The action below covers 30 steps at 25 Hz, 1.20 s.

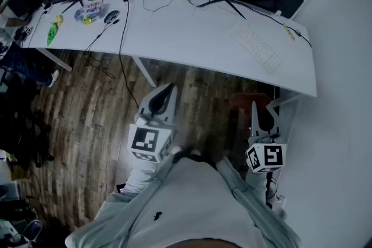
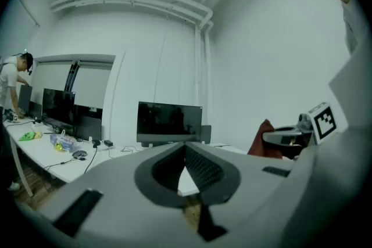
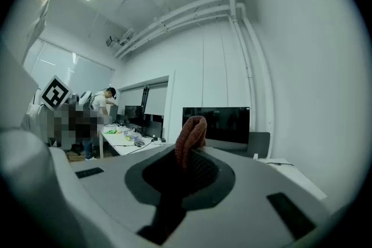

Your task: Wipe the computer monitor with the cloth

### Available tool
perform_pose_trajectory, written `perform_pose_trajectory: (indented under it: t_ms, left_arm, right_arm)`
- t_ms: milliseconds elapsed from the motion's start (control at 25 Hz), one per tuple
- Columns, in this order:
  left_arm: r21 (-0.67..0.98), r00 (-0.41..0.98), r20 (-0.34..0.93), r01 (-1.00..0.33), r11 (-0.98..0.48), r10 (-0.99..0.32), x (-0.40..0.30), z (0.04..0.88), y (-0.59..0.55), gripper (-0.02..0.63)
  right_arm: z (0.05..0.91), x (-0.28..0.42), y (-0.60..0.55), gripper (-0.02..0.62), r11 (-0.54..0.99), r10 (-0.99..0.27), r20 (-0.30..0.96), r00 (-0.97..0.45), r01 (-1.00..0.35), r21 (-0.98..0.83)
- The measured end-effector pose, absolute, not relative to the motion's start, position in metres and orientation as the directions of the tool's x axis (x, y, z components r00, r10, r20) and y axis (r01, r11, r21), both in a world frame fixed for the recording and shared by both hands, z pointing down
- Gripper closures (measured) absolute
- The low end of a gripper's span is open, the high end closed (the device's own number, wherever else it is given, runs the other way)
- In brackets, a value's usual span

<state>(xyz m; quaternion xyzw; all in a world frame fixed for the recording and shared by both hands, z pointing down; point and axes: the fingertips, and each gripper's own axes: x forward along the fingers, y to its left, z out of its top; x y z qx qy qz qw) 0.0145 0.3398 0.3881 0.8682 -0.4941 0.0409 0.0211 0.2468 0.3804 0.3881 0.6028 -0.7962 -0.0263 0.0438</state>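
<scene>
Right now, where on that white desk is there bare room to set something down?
The widest bare patch of the desk lies in the middle, between the black cable and the keyboard. The front right corner past the keyboard is bare too. The left end is crowded: a green item, a packet and a mouse.

No legible text or numbers.

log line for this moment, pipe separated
phase: pre-wipe, away from desk | right gripper: shut on cloth | left gripper: shut, empty | monitor: ahead, untouched
</scene>
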Motion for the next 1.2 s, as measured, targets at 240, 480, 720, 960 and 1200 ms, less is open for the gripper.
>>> perform_pose_trajectory:
  t_ms: [240, 480, 720, 960, 1200]
  left_arm:
    - [-0.003, 0.497, 0.095, -0.866, -0.499, -0.863, 0.023, 0.385, 0.352, 0.586]
    - [-0.018, 0.474, 0.097, -0.878, -0.478, -0.875, 0.027, 0.387, 0.362, 0.584]
    - [-0.029, 0.452, 0.096, -0.889, -0.456, -0.887, 0.025, 0.389, 0.348, 0.584]
    - [-0.01, 0.446, 0.084, -0.894, -0.448, -0.891, 0.004, 0.397, 0.299, 0.586]
    - [-0.015, 0.449, 0.071, -0.892, -0.451, -0.891, -0.03, 0.385, 0.215, 0.586]
  right_arm:
    - [0.395, 0.266, 0.394, 0.56, 0.257, -0.966, 0.049, -0.254, -0.964, 0.066]
    - [0.407, 0.273, 0.404, 0.56, 0.286, -0.957, 0.053, -0.284, -0.957, 0.041]
    - [0.418, 0.268, 0.389, 0.56, 0.309, -0.95, 0.059, -0.308, -0.951, 0.012]
    - [0.428, 0.242, 0.338, 0.56, 0.327, -0.943, 0.069, -0.325, -0.945, 0.019]
    - [0.418, 0.204, 0.249, 0.56, 0.344, -0.937, 0.077, -0.341, -0.938, 0.032]
